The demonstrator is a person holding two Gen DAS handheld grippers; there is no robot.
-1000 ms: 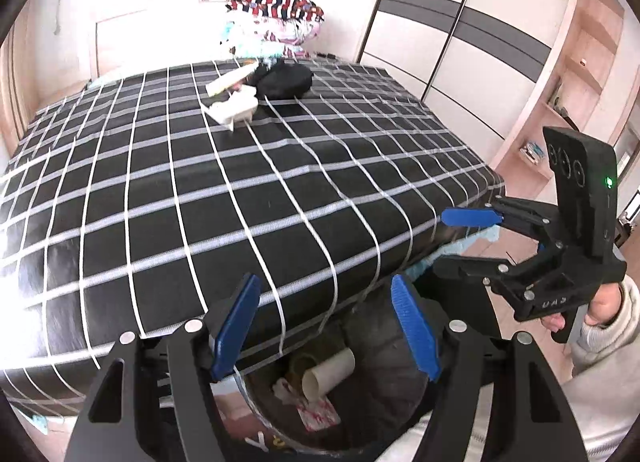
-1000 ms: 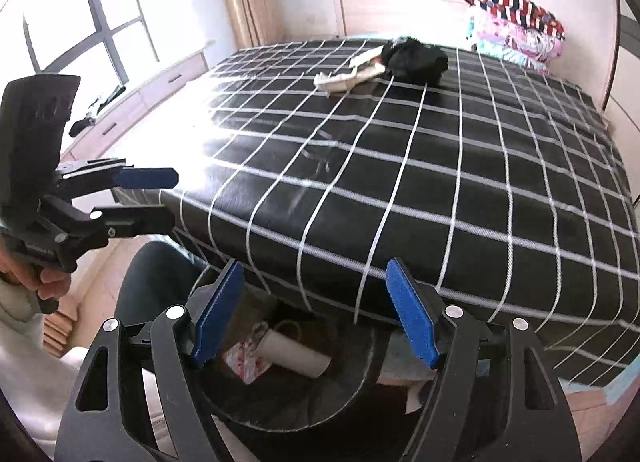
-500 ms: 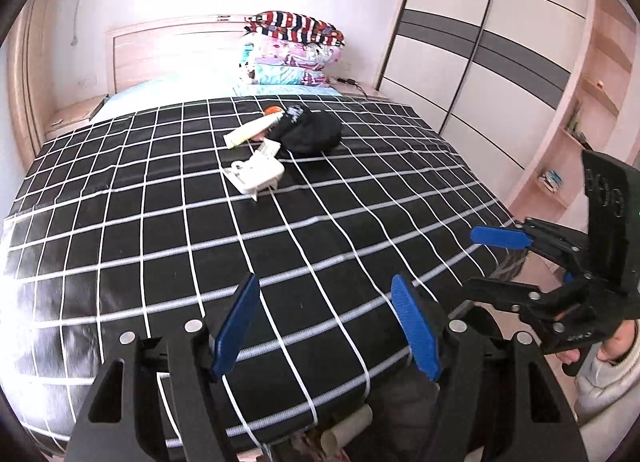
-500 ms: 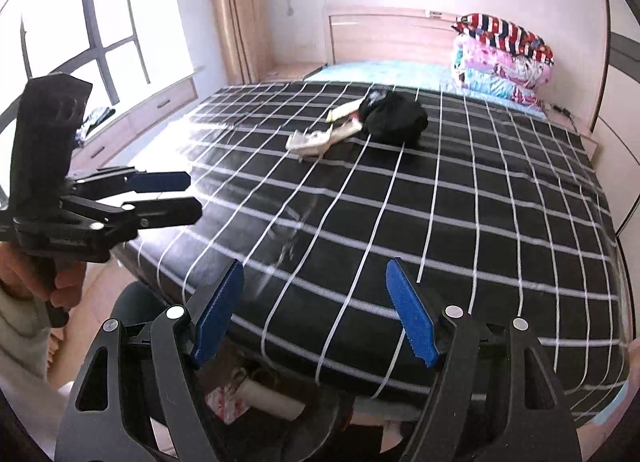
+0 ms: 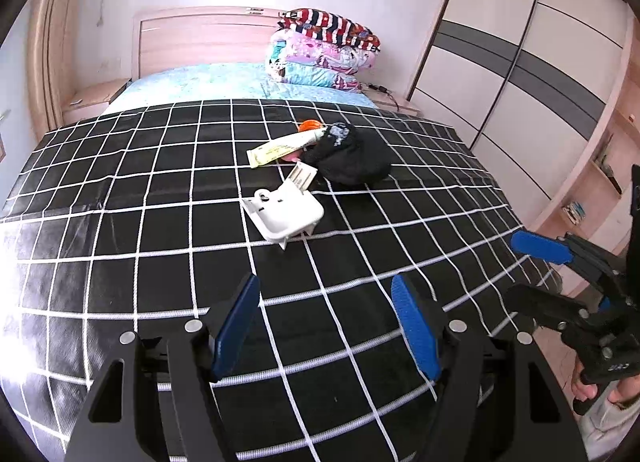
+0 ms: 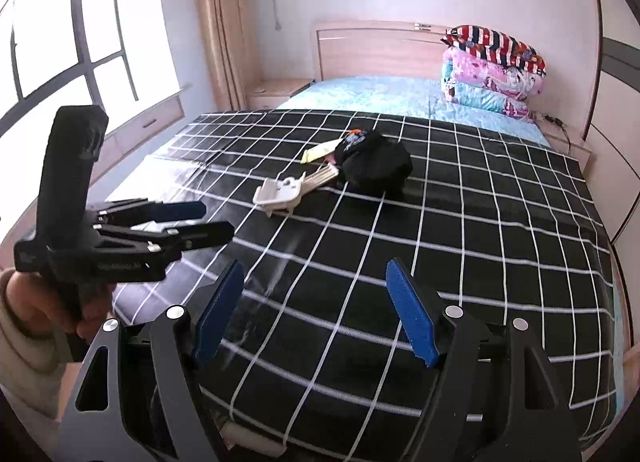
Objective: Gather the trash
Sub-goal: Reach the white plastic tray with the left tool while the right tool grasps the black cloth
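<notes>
On the black checked bedcover [image 5: 160, 262] lie a white plastic holder [image 5: 285, 213], a yellow-white tube [image 5: 280, 148], an orange lid [image 5: 310, 125] and a black cloth bundle [image 5: 352, 157]. They also show in the right wrist view: holder [image 6: 278, 191], tube [image 6: 318, 151], bundle [image 6: 374, 161]. My left gripper [image 5: 324, 326] is open and empty above the bed's foot, well short of the holder. My right gripper [image 6: 314, 310] is open and empty, also over the foot end. Each gripper shows in the other's view, the right one [image 5: 536, 266] and the left one [image 6: 212, 219].
Folded quilts [image 5: 324, 49] are stacked at the head of the bed by the wooden headboard [image 5: 200, 37]. A wardrobe [image 5: 520, 61] stands to the right, a window [image 6: 60, 41] to the left. A bin rim [image 6: 248, 434] shows below the bed's foot.
Both grippers have risen from over the trash bin and tilted up toward the bed. The bin has dropped out of view and the items on the bed look nearer.
</notes>
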